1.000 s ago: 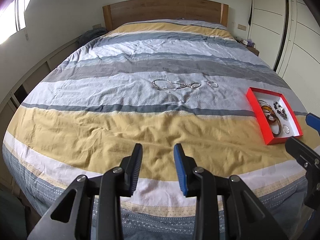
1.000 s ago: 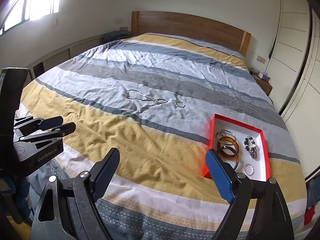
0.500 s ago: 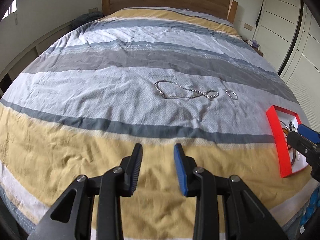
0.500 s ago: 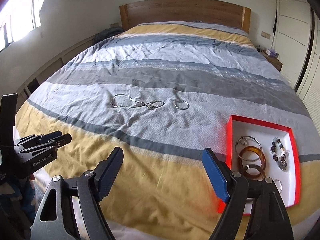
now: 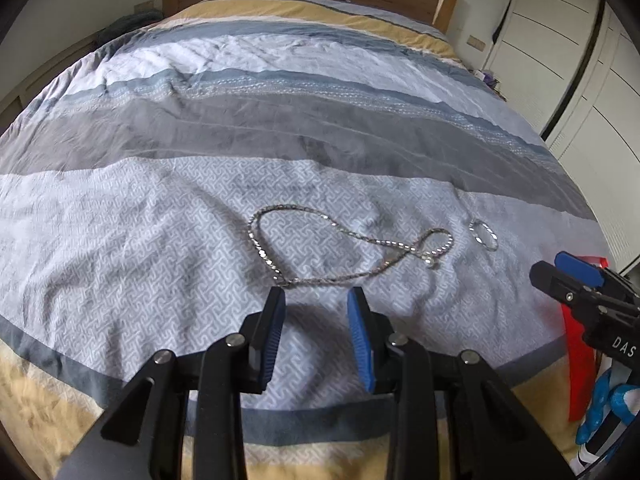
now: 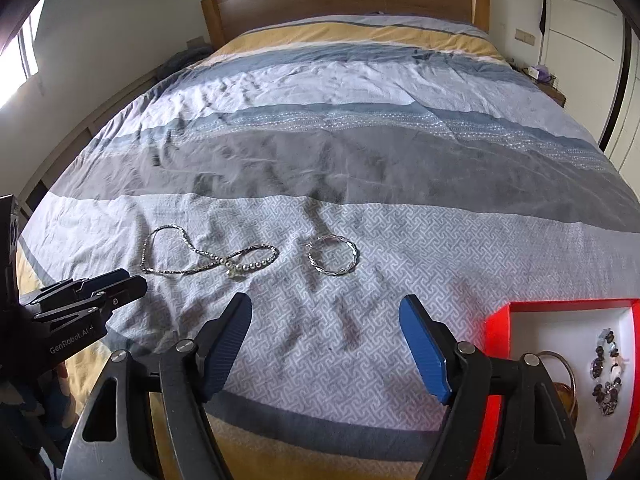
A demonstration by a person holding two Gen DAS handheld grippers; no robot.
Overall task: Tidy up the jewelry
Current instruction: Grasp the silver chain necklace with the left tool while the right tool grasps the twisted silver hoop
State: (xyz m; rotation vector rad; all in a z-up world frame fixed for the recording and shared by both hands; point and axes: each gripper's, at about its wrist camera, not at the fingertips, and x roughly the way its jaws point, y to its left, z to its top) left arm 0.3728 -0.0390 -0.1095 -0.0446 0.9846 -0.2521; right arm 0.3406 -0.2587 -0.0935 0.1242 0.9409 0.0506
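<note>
Necklace (image 5: pixel 340 248) lay crosswise just ahead of our left gripper (image 5: pixel 316 300) (nearer hand), fingers slightly spread; right gripper (image 6: pixel 324 320) gaped wide.

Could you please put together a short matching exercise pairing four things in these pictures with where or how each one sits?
Things:
1. silver necklace
2. twisted silver bangle
3. dark beaded bracelet
4. right gripper

Places or states:
A. inside the red box
B. open and empty above the bedspread
C. loose on the bedspread, just ahead of the left gripper
D. loose on the bedspread, between the necklace and the red box

Pairs: 1-C, 2-D, 3-A, 4-B
</note>
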